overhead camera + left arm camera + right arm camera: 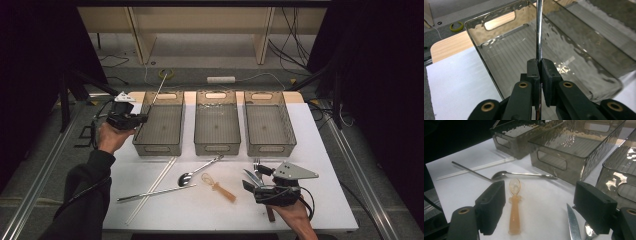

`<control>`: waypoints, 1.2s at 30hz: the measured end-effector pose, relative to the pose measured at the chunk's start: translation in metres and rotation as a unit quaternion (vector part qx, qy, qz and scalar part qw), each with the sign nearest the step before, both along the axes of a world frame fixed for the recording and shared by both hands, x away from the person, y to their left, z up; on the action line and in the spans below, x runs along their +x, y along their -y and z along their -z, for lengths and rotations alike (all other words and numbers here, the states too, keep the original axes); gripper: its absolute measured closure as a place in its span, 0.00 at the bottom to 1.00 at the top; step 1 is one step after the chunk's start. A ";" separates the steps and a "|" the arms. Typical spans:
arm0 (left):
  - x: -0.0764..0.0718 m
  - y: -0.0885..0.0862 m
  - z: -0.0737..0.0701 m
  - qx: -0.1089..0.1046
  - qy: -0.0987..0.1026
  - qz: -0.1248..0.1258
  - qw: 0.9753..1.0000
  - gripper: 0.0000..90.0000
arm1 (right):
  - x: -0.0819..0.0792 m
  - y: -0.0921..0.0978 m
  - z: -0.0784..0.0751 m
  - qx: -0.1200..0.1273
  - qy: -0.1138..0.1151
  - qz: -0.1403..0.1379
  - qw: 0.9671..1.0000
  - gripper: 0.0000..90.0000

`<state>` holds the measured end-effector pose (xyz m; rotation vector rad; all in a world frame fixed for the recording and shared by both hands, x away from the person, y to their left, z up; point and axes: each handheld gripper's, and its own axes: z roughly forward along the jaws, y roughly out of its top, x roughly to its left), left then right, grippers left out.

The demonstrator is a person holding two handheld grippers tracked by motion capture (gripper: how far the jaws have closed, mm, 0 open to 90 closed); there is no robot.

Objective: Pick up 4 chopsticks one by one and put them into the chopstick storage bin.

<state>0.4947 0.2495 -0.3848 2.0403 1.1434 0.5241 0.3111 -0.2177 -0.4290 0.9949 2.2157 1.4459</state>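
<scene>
Found left gripper (540, 62) clamped tight on a thin metal rod (539, 30), most likely a steel chopstick, pinched low on the shaft between the pads. Noted rod pointing up and away from the jaws, out over the left bin (486, 62). From the high view, placed left gripper (140, 119) at the left wall of that bin (158, 149), with the rod (159, 90) slanting across the bin's far end. Judged the grip near one end as chosen to let the long free end swing down into the bin lengthwise; release not yet made.

Found right gripper (539, 202) wide open, holding nothing, hovering low over the table (320, 200). Saw an orange plastic spoon (514, 205) lying flat beside the left jaw and a serrated knife (572, 225) beside the right jaw, plus another shiny piece next to the knife, kind unclear. Judged the open stance as readiness to pick one of these; could not tell which.

Logged remaining loose items on the table: metal spoon (200, 171), second metal rod (155, 192), white chopsticks (152, 187) crossing it. Noted middle bin (217, 148) and right bin (270, 149) empty, probably reserved for other utensil kinds. Flagged risk of the rod bouncing off the bin rim on a tilted drop.
</scene>
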 end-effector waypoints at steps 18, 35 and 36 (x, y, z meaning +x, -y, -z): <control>0.009 -0.001 0.025 0.004 -0.023 -0.016 1.000 0.94 | -0.001 0.000 0.000 -0.002 0.001 -0.003 1.000 0.29; 0.012 0.002 0.042 0.015 -0.048 -0.022 0.998 0.93 | -0.001 -0.001 0.000 -0.002 0.002 -0.004 1.000 0.29; 0.012 0.002 0.042 0.015 -0.049 -0.024 0.998 0.93 | -0.001 -0.001 0.000 -0.002 0.003 -0.005 1.000 0.29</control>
